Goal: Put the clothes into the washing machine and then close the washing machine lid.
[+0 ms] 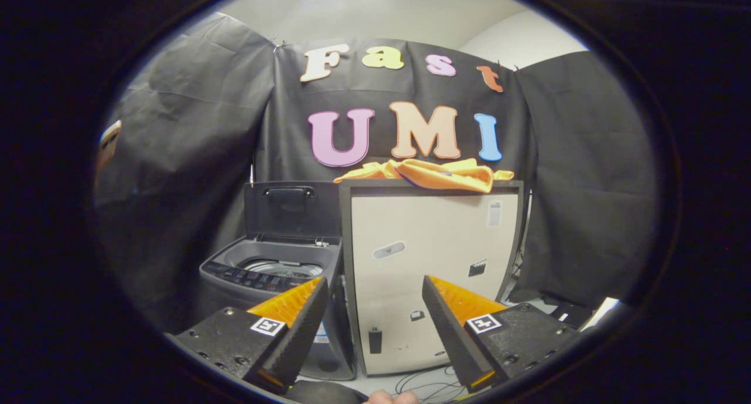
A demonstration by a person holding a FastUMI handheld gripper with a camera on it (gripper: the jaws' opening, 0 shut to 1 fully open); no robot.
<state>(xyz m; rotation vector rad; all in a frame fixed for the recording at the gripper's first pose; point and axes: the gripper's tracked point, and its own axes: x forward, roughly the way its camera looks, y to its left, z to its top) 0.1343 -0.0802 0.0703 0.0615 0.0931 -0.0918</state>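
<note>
An orange garment (437, 173) lies crumpled on top of a tall pale cabinet (434, 263), well beyond my fingers and above them. To the cabinet's left stands a grey top-loading washing machine (267, 272) with its dark lid (292, 210) raised upright, so the drum opening (283, 268) shows. My gripper (374, 287) is open with nothing between its fingers; the left fingertip (314, 292) sits in front of the machine's control panel and the right one faces the cabinet front.
Black cloth walls close in the booth behind and on both sides. Cables (428, 386) lie on the floor at the cabinet's foot. Part of a hand (390, 397) shows just below the fingers. Some light clutter (587, 313) sits low on the right.
</note>
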